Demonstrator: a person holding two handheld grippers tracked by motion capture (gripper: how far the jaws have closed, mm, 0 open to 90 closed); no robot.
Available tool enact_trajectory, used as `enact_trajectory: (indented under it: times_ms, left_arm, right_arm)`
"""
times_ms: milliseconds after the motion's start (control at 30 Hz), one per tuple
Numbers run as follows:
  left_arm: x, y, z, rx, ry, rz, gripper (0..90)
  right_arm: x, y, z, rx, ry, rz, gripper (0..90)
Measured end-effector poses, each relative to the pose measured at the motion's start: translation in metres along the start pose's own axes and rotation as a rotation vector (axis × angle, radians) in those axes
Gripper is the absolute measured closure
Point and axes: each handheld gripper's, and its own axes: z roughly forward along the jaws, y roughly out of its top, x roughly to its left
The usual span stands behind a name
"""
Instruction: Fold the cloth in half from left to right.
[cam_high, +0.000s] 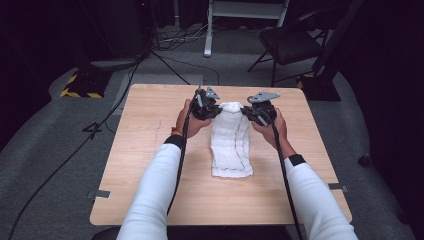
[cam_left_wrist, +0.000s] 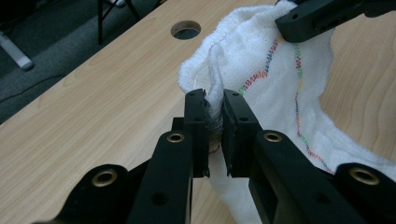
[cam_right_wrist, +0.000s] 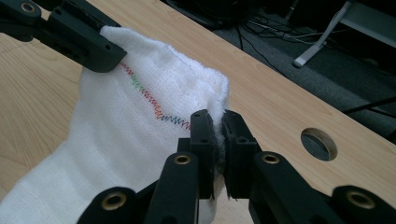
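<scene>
A white towel (cam_high: 230, 142) with coloured zigzag stitching lies lengthwise in the middle of the wooden table (cam_high: 150, 165); its far end is lifted off the wood. My left gripper (cam_high: 209, 111) is shut on the far left corner of the towel (cam_left_wrist: 261, 60), the cloth pinched between its pads (cam_left_wrist: 198, 122). My right gripper (cam_high: 251, 115) is shut on the far right corner of the towel (cam_right_wrist: 140, 135), fabric squeezed between its fingers (cam_right_wrist: 203, 140). The near end still rests on the table. Each gripper view also shows the other gripper's jaw clamped on the opposite corner.
A round hole (cam_left_wrist: 186, 29) is cut in the tabletop beyond the towel, also seen as a hole (cam_right_wrist: 319, 143) in the right gripper view. Past the table's far edge stand a black chair (cam_high: 290, 45), a white frame leg (cam_high: 208, 30) and floor cables.
</scene>
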Motion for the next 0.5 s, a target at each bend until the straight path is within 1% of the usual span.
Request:
enact_trajectory:
  times_ms: [100, 133, 233, 300, 367, 433, 500]
  left_arm:
    - [-0.003, -0.001, -0.003, -0.009, -0.022, 0.011, 81.6]
    - [-0.005, -0.002, -0.004, -0.003, -0.025, 0.025, 81.4]
    - [-0.008, -0.006, -0.007, 0.002, -0.043, 0.039, 81.2]
    - [-0.011, -0.009, -0.009, -0.004, -0.054, 0.044, 81.2]
    - [-0.015, -0.012, -0.011, -0.005, -0.061, 0.06, 81.2]
    - [-0.02, -0.015, -0.013, 0.003, -0.07, 0.078, 81.3]
    - [-0.022, -0.018, -0.017, -0.001, -0.081, 0.084, 81.4]
  right_arm:
    - [0.0, -0.001, -0.004, -0.003, 0.011, -0.008, 84.5]
    - [0.0, -0.001, -0.006, -0.001, 0.016, -0.004, 84.5]
    - [0.001, -0.004, -0.011, -0.004, 0.041, -0.009, 84.6]
    - [0.003, -0.006, -0.015, -0.006, 0.057, -0.018, 84.6]
    - [0.004, -0.008, -0.017, -0.005, 0.072, -0.029, 84.6]
    - [0.006, -0.011, -0.021, -0.01, 0.089, -0.026, 84.7]
    - [0.008, -0.015, -0.024, -0.014, 0.105, -0.029, 84.7]
